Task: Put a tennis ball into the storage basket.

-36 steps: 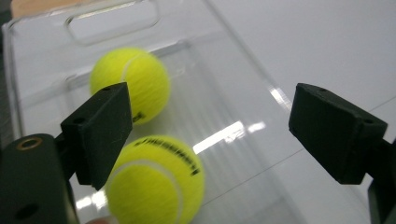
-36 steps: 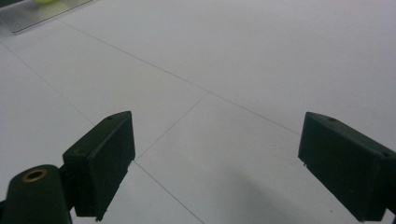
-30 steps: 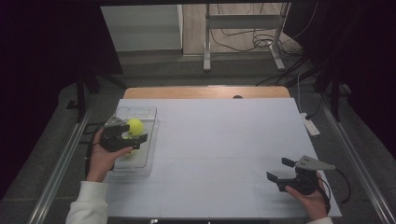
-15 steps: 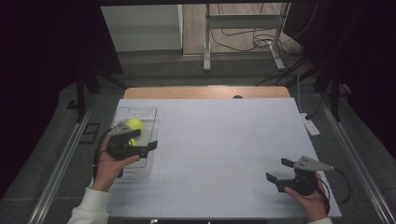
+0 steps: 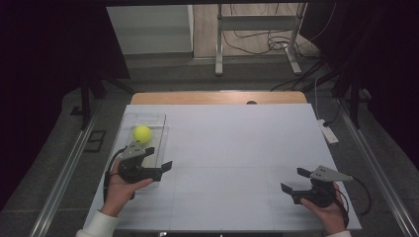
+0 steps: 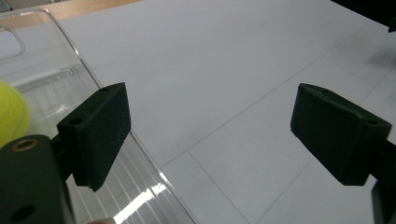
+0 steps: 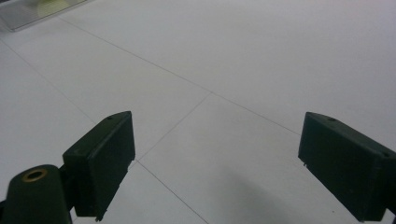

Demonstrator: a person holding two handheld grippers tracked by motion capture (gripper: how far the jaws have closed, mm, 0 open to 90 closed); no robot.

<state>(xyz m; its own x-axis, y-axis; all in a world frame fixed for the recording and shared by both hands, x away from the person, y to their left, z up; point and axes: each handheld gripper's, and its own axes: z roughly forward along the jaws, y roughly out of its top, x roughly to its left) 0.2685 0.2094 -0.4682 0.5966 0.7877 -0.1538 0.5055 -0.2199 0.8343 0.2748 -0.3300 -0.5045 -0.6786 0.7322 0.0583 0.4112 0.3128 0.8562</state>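
A yellow-green ball (image 5: 142, 133) lies in a clear plastic container (image 5: 146, 116) at the table's left side. My left gripper (image 5: 159, 157) hovers at the container's near right corner, open, with nothing between its fingers. In the left gripper view the left gripper (image 6: 210, 126) looks across the white table, its left pad (image 6: 100, 130) over the container's rim (image 6: 93, 79). The ball (image 6: 11, 116) peeks in at the left edge. My right gripper (image 5: 291, 179) rests open and empty near the front right of the table. The right gripper (image 7: 215, 163) points over bare table in its own view.
The white table top (image 5: 237, 148) has a wooden strip along its far edge. A white power strip (image 5: 328, 132) lies just off the right edge. Metal rails run along both sides of the table. A corner of the container (image 7: 28, 14) shows far off.
My left gripper has drawn back from over the ball toward the person and a little to the right. The ball has stayed in the container. The right gripper has not moved.
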